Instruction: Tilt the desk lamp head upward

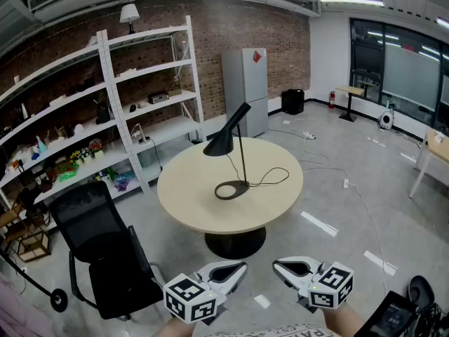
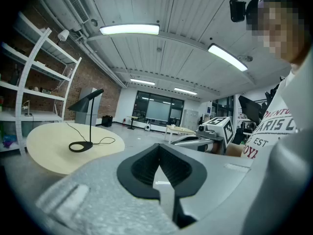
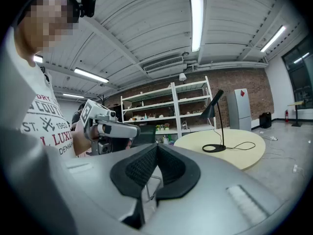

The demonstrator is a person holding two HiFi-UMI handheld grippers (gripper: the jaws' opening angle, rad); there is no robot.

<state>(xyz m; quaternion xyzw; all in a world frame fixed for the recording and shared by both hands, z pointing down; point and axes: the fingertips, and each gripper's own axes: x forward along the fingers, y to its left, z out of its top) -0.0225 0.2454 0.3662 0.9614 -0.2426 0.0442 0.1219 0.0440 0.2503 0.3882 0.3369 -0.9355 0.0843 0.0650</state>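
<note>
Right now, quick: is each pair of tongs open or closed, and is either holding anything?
Left tongs: closed, holding nothing.
Right tongs: closed, holding nothing.

You're holding both grippers low, close to your body, tips angled in toward each other w/ a gap btwn them. L gripper (image 1: 237, 269): jaws together, nothing in them. R gripper (image 1: 282, 266): same, jaws together, empty.
</note>
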